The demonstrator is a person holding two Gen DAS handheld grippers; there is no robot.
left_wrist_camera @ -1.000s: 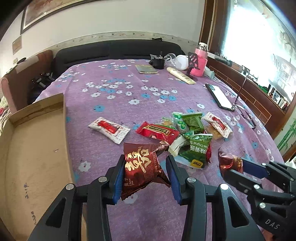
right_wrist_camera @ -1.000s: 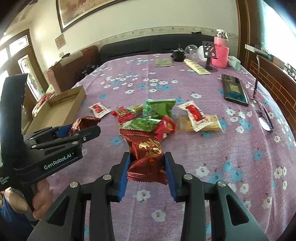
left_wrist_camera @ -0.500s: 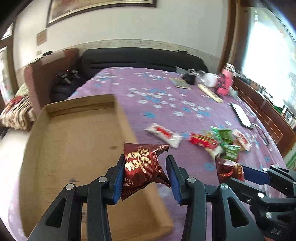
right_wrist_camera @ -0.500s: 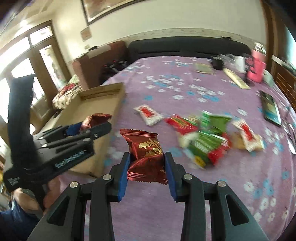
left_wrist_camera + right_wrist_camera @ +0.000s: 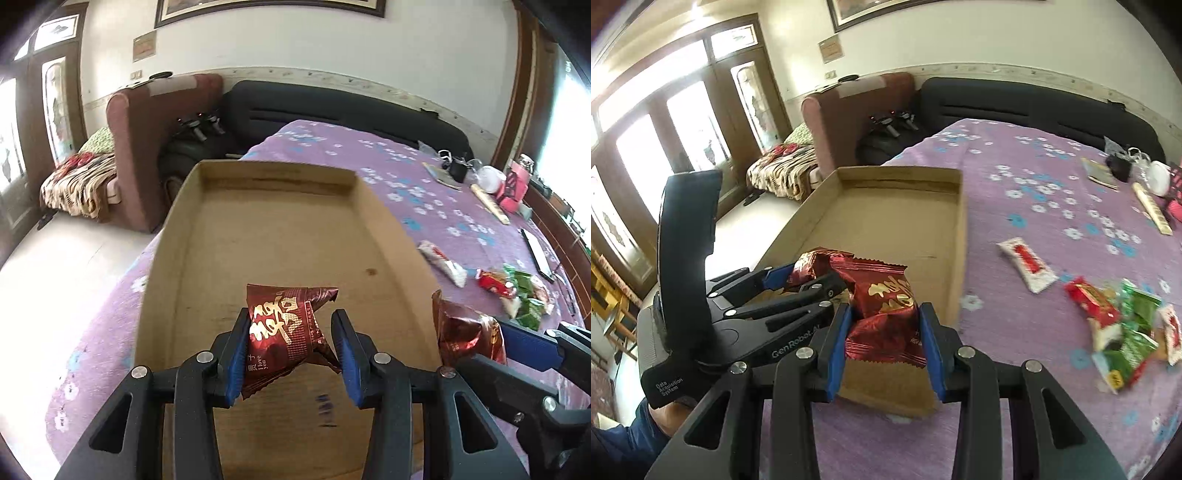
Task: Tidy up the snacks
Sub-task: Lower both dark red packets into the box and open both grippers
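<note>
While each dark-red snack packet [image 5: 284, 328] hangs pinched between blue pads, the left tongs [image 5: 291, 350] hold theirs over the middle of the cardboard tray [image 5: 273, 236], and the right tongs [image 5: 884, 339] grip a second red packet [image 5: 886, 314] above the tray's near right corner. Bare tray floor lies straight below and ahead of both. Other snacks [image 5: 1115, 325] lie scattered to the right on the purple flowered counter [image 5: 1034, 192].

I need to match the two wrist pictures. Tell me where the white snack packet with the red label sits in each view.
Left wrist: white snack packet at right of centre, on the purple cloth just beyond the cardboard box's right wall.
Right wrist: the packet lies right of centre, again right of the box.
Shared landmark: the box.
</note>
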